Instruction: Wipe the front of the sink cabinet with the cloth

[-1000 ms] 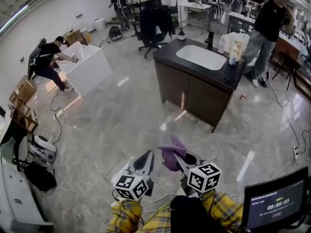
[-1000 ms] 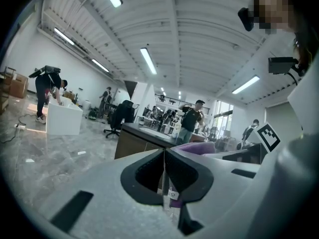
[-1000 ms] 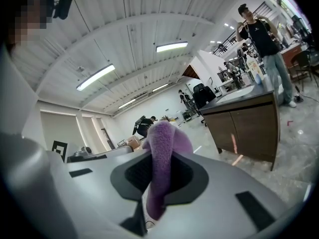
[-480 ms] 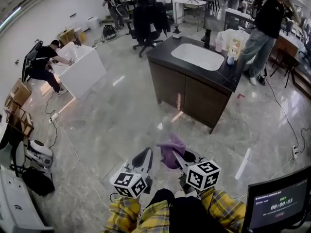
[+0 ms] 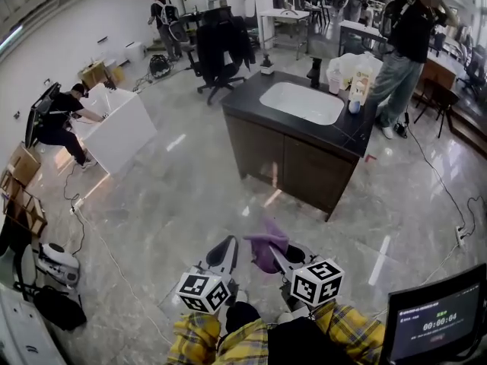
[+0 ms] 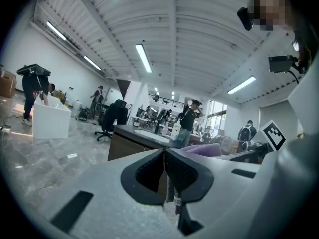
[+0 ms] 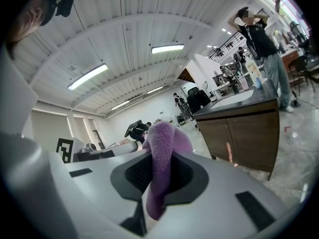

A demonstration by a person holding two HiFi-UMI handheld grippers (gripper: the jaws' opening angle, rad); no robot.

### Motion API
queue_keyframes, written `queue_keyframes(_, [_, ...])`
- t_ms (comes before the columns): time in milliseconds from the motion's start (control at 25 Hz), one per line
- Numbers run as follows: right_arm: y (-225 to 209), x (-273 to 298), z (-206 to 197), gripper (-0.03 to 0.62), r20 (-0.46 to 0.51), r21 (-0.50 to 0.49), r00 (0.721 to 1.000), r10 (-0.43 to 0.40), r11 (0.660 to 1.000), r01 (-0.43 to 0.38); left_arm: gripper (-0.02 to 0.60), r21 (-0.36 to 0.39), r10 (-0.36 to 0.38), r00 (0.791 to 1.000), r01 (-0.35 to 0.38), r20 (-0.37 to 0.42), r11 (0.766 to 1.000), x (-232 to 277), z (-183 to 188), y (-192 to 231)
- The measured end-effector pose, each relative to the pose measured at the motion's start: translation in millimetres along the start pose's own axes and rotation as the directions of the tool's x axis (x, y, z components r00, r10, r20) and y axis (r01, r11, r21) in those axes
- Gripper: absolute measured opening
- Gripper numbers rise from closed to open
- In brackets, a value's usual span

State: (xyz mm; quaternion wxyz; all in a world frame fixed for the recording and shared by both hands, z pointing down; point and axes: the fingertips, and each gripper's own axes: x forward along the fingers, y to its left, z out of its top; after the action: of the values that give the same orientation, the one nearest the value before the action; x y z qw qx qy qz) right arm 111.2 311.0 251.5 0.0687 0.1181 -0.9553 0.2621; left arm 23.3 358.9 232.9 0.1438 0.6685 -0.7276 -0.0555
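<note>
Two grippers, approach step: the right gripper [image 5: 278,258] pinches the cloth [image 5: 266,243]; the left gripper [image 5: 227,248] has its fingers closed, empty. Next, probably, carry the cloth to the cabinet [image 5: 293,162] front, well apart.

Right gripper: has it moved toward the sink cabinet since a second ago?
Yes: the right gripper, jaws shut on the cloth, is slightly nearer the sink cabinet front, not touching.

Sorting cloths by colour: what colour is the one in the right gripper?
The cloth is purple, clearest in the right gripper view.
</note>
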Motion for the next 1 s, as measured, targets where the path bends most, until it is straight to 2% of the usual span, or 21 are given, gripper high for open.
queue_keyframes(240, [-8,34,15,0.04,0.034,0.03,0.997,-0.069,0.997,0.068,0.008,-0.001,-0.071,0.997,0.071,-0.023,0.997,24,16,27])
queue_keyframes(680, [-8,91,18,0.04,0.04,0.058,0.99,-0.132,0.99,0.13,0.008,-0.009,-0.126,0.99,0.125,-0.067,0.992,46,27,82])
queue_keyframes(880, [-6,112,24,0.04,0.063,0.065,0.986,-0.155,0.986,0.151,0.008,-0.073,-0.143,0.989,0.14,-0.045,0.987,49,36,103])
queue_keyframes(1000, [-3,130,30,0.04,0.086,0.062,0.982,-0.166,0.985,0.161,0.008,-0.044,-0.163,0.985,0.16,-0.053,0.986,51,43,116])
